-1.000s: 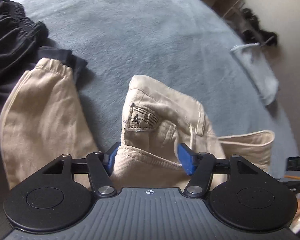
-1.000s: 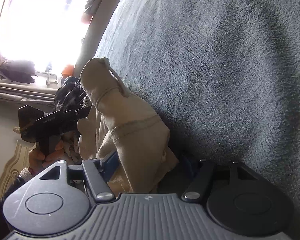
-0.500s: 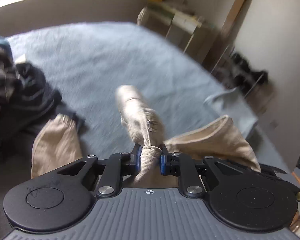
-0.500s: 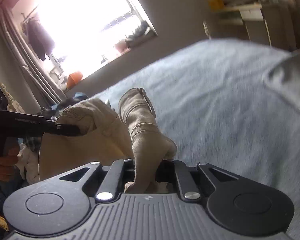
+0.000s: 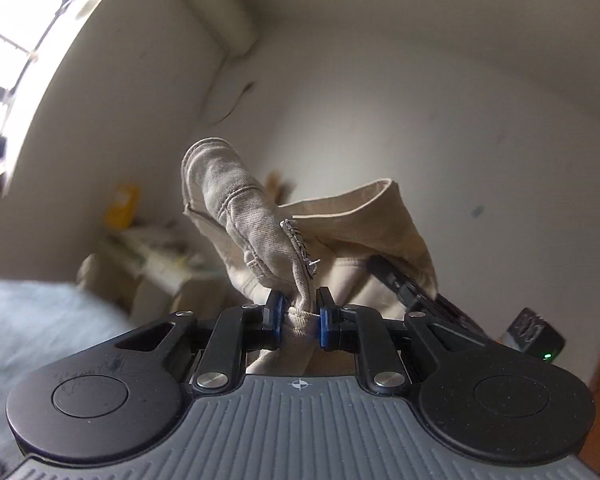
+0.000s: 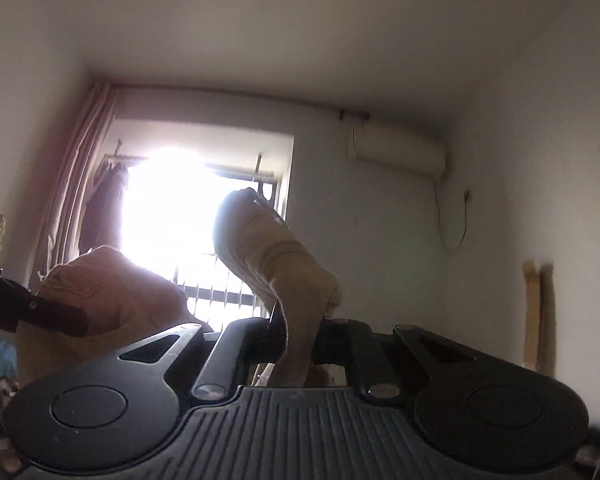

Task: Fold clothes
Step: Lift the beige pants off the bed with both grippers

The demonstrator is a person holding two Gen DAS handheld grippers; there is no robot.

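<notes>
The tan pants are up in the air, held at the waistband. The left gripper pinches one bunch of thick cloth. The right gripper pinches another bunch, so the top edge hangs between them. The pants look soft and floppy, not heavy, and will droop and swing. The thick waistband looks like the best place to hold.

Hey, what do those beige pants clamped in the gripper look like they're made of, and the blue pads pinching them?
Beige pants: seemingly cotton twill, matte; diagonal weave and stitched seams show. Blue pads on the left hand-held gripper: probably rubber or soft plastic, smooth and dull; uncertain.
</notes>
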